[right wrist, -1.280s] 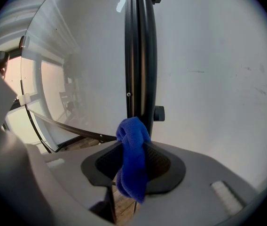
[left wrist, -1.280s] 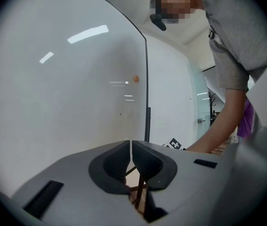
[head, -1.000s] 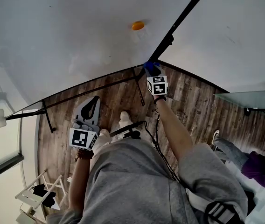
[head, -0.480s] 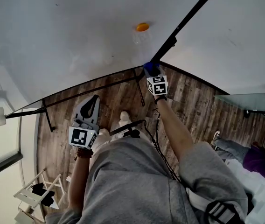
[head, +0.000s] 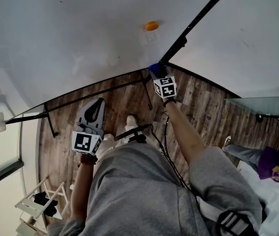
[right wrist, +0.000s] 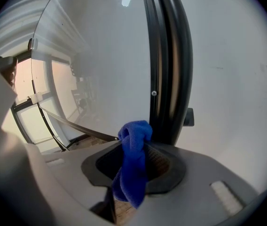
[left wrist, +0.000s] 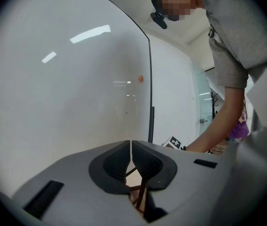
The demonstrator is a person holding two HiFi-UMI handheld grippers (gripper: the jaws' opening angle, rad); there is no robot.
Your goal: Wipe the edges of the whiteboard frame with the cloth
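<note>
I am holding the right gripper at the centre of the head view, and its jaws are pinching the blue cloth; a bunch of it is sticking out above the jaws. Compared with one second ago, this gripper is sitting only a little higher in the picture. The cloth is still at the lower corner of the whiteboard frame, where the black side edge is meeting the bottom edge. So the change is very small: I think the wipe is only beginning to climb, and most of the side edge toward the upper right of the picture is still waiting.

In the right gripper view the cloth is just beside the black edge, slightly to its left. I cannot tell if it is really pressing on it.

The left gripper is hanging at the lower left of the head view, well apart from the frame, also a bit higher than before. Its jaws are pressed together with nothing between them.

The whiteboard is filling the upper part of the head view, with an orange magnet on it.
</note>
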